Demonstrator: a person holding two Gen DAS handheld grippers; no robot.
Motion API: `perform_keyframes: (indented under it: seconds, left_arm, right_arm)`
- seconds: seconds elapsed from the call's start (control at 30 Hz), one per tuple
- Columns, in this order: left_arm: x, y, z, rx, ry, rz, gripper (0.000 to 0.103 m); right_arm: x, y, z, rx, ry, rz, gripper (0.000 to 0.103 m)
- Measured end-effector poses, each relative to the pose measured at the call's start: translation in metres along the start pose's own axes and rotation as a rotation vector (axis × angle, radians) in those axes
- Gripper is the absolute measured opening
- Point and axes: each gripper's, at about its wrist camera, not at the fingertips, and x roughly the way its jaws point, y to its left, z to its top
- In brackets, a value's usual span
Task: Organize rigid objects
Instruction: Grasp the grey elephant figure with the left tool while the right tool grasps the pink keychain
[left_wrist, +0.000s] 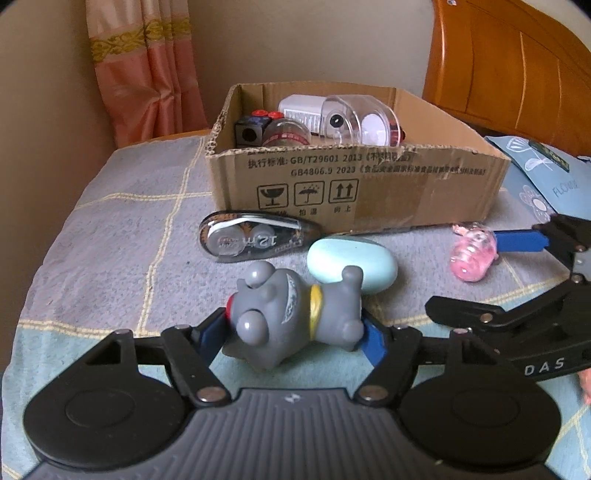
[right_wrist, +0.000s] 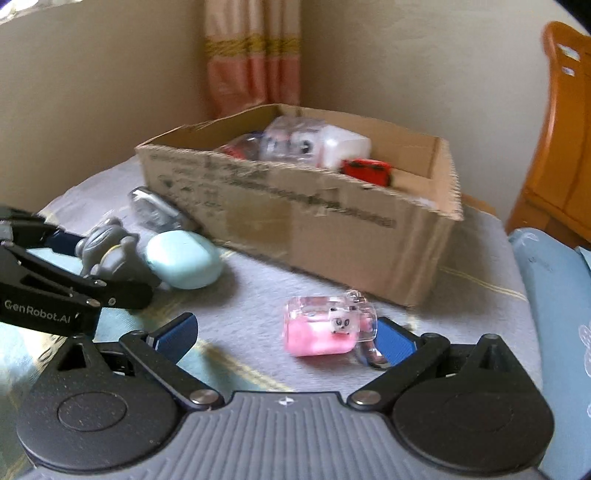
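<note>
Left hand-held gripper (left_wrist: 295, 332) clamped across the grey toy (left_wrist: 295, 317) — cardboard box (left_wrist: 354, 184) straight ahead; right hand-held gripper (right_wrist: 288, 338) spread wide round the pink keychain (right_wrist: 325, 328)

Box print (right_wrist: 295, 199) smeared by blur, headboard (left_wrist: 517, 66) cut off at edge

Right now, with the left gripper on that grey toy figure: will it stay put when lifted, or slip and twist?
The grey toy figure looks like rigid moulded plastic, so it probably won't deform. The left gripper has closed onto rounded, bumpy sides, so it may twist between the pads. It looks hollow, likely light. It lies against the mint oval case, which a lift may nudge.
</note>
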Motion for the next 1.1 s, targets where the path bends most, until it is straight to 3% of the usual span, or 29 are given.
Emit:
perform_keyframes:
  seconds: [0.4,0.6,0.67,1.1]
  left_arm:
    - [0.004,0.004,0.001,0.030,-0.015,-0.018,0.076]
    - [0.007,0.005,0.004,0.038,-0.022,-0.025,0.076]
    - [0.008,0.005,0.004,0.039,-0.023,-0.028,0.076]
    - [-0.005,0.009,0.014,0.100,0.012,-0.045,0.072]
  right_arm:
    - [0.005,-0.001,0.007,0.000,0.011,-0.052,0.086]
    - [0.011,0.003,0.012,0.001,0.026,-0.119,0.070]
    - [0.011,0.002,0.014,0.011,0.030,-0.136,0.059]
    - [-0.016,-0.002,0.016,-0.012,0.073,-0.055,0.056]
